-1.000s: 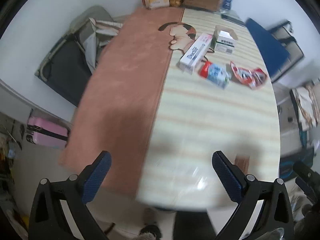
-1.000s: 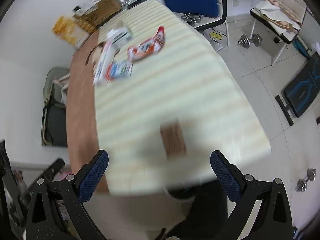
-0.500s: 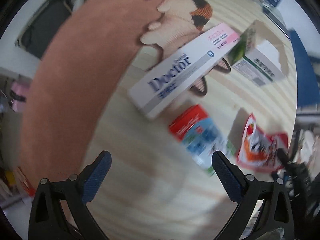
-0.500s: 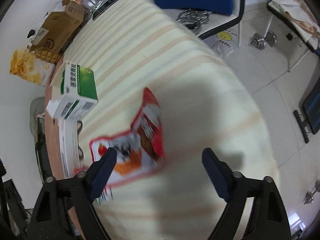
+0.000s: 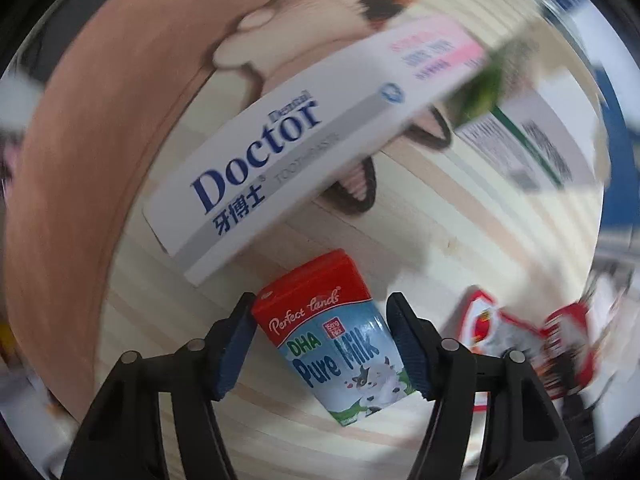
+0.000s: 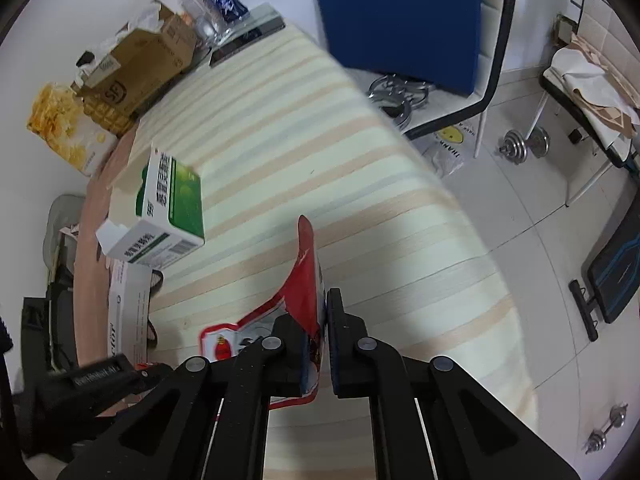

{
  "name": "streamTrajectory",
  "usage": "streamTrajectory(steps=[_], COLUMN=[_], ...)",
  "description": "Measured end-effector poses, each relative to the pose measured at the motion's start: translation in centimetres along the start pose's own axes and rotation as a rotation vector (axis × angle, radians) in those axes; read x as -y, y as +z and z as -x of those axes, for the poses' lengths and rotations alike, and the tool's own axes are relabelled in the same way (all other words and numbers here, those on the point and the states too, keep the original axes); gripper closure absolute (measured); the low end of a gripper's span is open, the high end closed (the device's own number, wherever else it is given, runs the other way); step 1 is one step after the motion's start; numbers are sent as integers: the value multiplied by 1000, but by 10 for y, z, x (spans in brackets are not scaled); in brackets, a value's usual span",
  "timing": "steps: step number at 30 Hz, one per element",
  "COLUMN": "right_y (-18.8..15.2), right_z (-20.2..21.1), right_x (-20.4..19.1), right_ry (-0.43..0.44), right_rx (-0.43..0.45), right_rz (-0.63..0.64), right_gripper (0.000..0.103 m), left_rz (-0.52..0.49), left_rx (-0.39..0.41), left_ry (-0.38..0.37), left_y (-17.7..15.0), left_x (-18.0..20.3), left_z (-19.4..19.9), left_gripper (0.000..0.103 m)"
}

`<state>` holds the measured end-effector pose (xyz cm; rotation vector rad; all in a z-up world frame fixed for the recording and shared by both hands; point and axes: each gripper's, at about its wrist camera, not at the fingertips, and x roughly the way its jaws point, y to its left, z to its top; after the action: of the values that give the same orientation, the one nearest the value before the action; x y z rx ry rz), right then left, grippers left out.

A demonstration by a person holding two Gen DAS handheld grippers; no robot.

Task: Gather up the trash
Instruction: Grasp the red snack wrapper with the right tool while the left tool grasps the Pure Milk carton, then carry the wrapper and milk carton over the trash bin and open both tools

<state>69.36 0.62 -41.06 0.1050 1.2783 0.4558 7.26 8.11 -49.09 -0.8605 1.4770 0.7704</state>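
- Two pieces of trash are being taken at once on the striped table (image 6: 304,128); I judge this the grasp step, nothing lifted yet.
- Next in size, the toothpaste box (image 5: 280,152) lies just beyond the milk carton (image 5: 340,336), and the green-and-white medicine box (image 6: 160,216) sits farther up the table; both are untouched.
- My left gripper (image 5: 322,344) points down with its jaws closing around the milk carton; the pads look at or just off its sides. The carton lies skewed between them, so it could twist or squirt out as they pinch.
- My right gripper (image 6: 323,344) has its jaws closing, nearly together, on the red snack wrapper (image 6: 304,280), which stands up between the pads. Thin foil may slip or tear if I pull fast.
- Room: the table edge runs close on the right, with open floor and a blue chair (image 6: 400,28) beyond; clear tabletop lies ahead of the wrapper.
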Motion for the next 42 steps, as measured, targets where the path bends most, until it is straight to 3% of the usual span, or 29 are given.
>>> streamTrajectory(steps=[6,10,14,17,19,22,30,31,35,36,38,42], right_y=[2,-10,-27,-39,-45,-52,-63,-64,-74,-77,-87,-118], right_z=[32,49,66,74,74,71,89,93,118,126,143,183], right_x=[15,20,21,23,25,31,26,25,19,19,18,18], right_ry=[13,31,47,30,25,22,35,39,50,51,54,49], right_rx=[10,10,8,10,-2,-25,-2,4,46,57,81,135], right_rz=[21,33,60,81,73,57,92,98,122,123,126,136], right_gripper=[97,98,98,98,98,98,98,98,98,98,98,98], left_rz=[-331,-409,-416,-397,-374,-360,-402,-403,-443,-451,-466,-481], left_rx=[134,168,139,36,67,82,229,214,292,312,337,393], left_ry=[194,230,183,160,132,122,156,190,173,164,155,121], left_y=[-52,-88,-107,-118,-123,-126,-164,-168,-180,-190,-170,-187], left_x=[4,-6,-11,-20,-27,-35,-31,-29,-18,-21,-29,-53], left_z=[10,18,15,-10,-8,-4,44,52,86,97,108,134], left_gripper=[49,52,53,48,54,55,56,56,56,56,56,56])
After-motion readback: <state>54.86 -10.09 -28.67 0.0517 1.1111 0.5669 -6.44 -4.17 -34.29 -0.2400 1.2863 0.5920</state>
